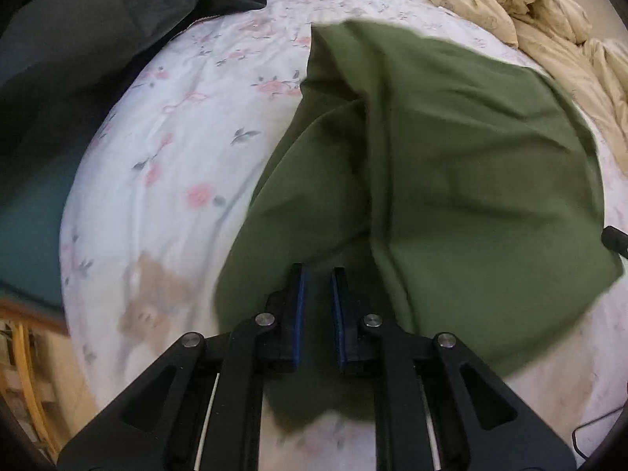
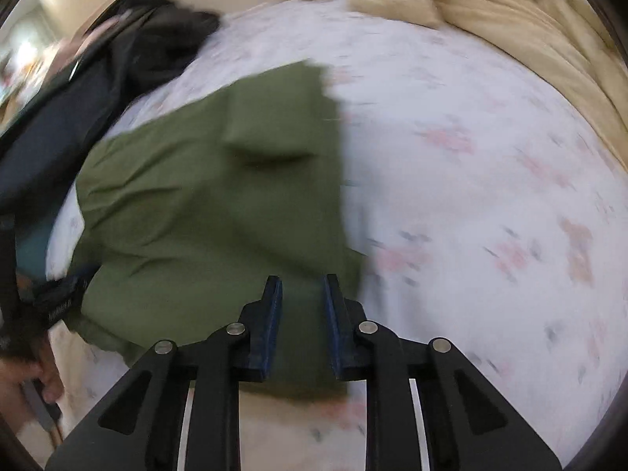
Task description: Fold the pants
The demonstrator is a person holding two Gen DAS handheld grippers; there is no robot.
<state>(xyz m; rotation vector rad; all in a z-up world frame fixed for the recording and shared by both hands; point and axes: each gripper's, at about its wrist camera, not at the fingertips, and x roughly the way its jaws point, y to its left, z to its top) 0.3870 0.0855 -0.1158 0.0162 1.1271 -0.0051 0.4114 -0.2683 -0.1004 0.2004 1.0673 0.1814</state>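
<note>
The olive green pants (image 1: 451, 165) lie partly folded on the floral bed sheet (image 1: 165, 149), with a raised crease running up from my left gripper (image 1: 317, 274). Its blue pads stand close together over the near edge, dark green cloth pinched in the narrow gap. In the right wrist view the pants (image 2: 204, 196) spread to the left, a smaller folded flap on top. My right gripper (image 2: 302, 280) hovers at their near right corner, jaws apart, green cloth below and between them, no pad pressing on it.
Dark clothing (image 1: 98, 39) is heaped at the far left of the bed. A beige rumpled quilt (image 1: 549, 31) fills the far right. A person's hand (image 2: 27, 380) shows at the lower left of the right wrist view. The bed edge (image 1: 31, 306) drops off at left.
</note>
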